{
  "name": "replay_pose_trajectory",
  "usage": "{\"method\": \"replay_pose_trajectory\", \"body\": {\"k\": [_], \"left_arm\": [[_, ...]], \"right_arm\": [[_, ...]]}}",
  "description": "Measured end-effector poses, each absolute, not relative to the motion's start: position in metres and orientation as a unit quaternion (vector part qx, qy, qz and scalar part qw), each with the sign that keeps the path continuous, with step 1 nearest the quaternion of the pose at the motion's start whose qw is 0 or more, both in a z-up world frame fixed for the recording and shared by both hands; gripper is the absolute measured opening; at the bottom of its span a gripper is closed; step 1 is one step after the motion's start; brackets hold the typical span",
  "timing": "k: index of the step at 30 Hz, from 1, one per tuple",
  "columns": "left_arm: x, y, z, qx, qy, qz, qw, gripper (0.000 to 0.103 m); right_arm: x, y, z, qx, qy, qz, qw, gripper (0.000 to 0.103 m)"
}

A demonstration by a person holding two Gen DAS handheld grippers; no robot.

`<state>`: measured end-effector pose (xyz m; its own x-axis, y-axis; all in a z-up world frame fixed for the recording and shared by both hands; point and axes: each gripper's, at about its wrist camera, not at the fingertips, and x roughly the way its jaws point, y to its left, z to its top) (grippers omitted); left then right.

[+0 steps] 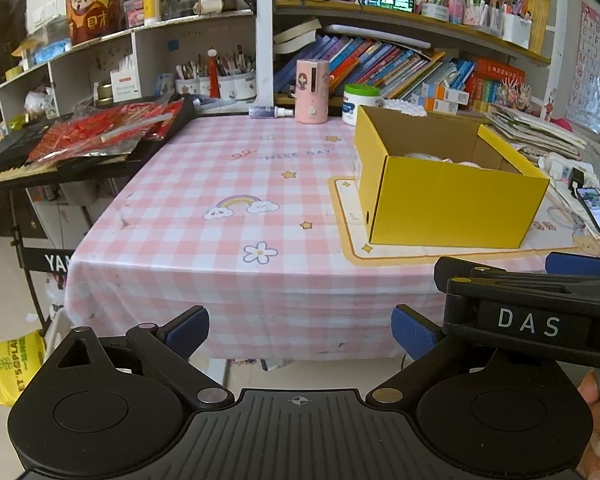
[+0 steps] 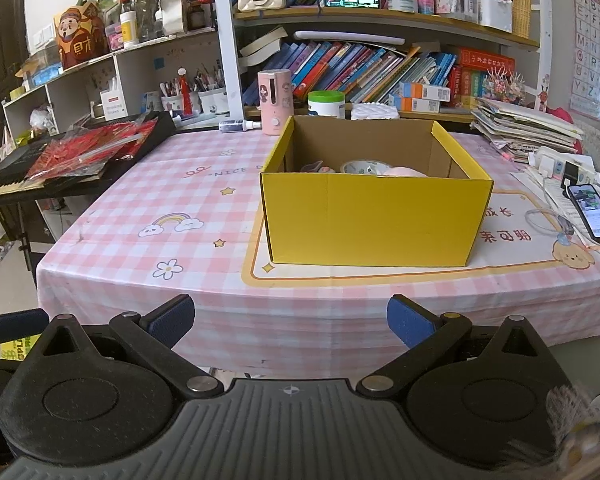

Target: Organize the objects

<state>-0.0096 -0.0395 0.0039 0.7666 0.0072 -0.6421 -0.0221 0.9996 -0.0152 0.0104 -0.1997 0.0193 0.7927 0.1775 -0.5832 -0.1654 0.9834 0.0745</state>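
The fingers (image 1: 188, 330) of the left gripper (image 1: 300, 332) were spread wide and held nothing; the fingers (image 2: 172, 318) of the right gripper (image 2: 290, 320) were spread the same way, also with nothing between them. Both grippers hung before the near edge of the table (image 2: 204, 296), not yet over it, the right one just beside the left.

On the tabletop, a cream mat (image 2: 512, 236) lay toward the near right corner, and the yellow box (image 2: 376, 220) stood on it, open at the top. Inside the box I could see a tape roll (image 2: 364, 167), something pink (image 2: 406, 171) and a small thing at its left (image 2: 315, 168); their exact kind was not clear. A phone (image 2: 592, 210) lay at the right edge with cables near it. The left and middle parts of the cloth were bare. Along the far edge stood a pink cylinder (image 2: 275, 102), a small spray bottle (image 2: 238, 125) lying beside it, and a white jar (image 2: 326, 104) with a green lid.

My judgement: the loose objects seemed already collected in the box, so the step in hand was either the end or a search for the next object. The next move would call for a reach far over the table, probably to the things at the far edge, with the fingers kept wide until they stand around the chosen one.
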Motion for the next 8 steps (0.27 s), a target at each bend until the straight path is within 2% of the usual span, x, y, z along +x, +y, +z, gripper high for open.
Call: {"method": "replay_pose_trajectory", "body": {"k": [8], "left_arm": [[-0.0088, -0.041, 0.0046, -0.005, 0.343, 0.009, 0.939, 0.099]], "right_arm": [[0.0113, -0.2006, 0.0188, 0.012, 0.311, 0.092, 0.946, 0.103]]}}
